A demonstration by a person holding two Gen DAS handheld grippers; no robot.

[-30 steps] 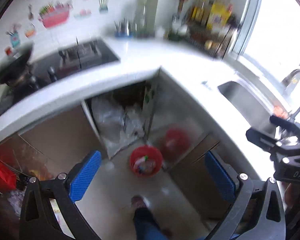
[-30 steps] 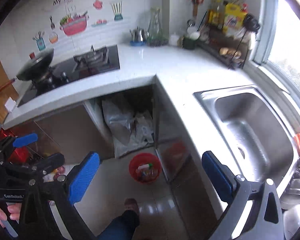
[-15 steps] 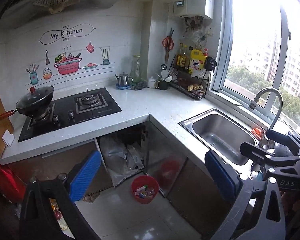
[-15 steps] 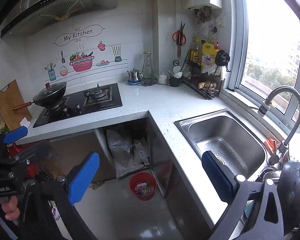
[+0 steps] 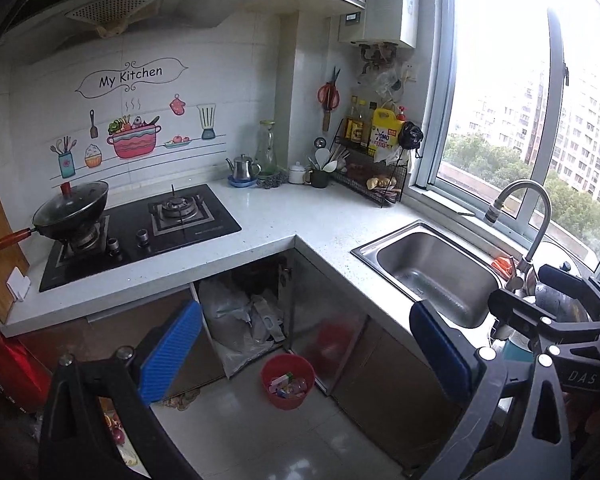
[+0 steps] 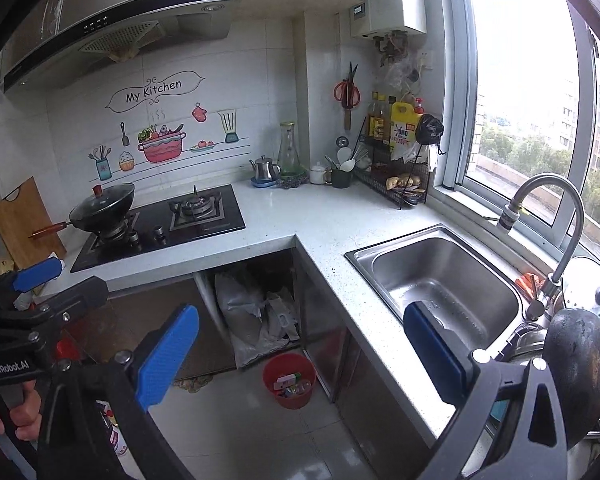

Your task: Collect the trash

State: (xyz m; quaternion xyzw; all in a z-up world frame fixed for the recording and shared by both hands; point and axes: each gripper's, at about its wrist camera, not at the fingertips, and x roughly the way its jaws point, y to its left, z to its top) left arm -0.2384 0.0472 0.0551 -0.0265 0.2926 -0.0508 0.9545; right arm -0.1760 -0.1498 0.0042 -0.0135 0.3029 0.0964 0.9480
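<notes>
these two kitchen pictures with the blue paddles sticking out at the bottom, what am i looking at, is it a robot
No robot here. A person holds a hand-operated claw in each hand, and each claw carries a wide-angle camera looking out along its two blue-padded fingers. One picture comes from the left claw, the other from the right claw. Each camera also catches the other claw at the edge of its picture. Both claws are open and hold nothing.

Ahead is a white L-shaped stone counter with a black gas hob, a black wok with a wooden handle and a steel sink. On the floor stands a small red plastic bin with rubbish inside.
</notes>
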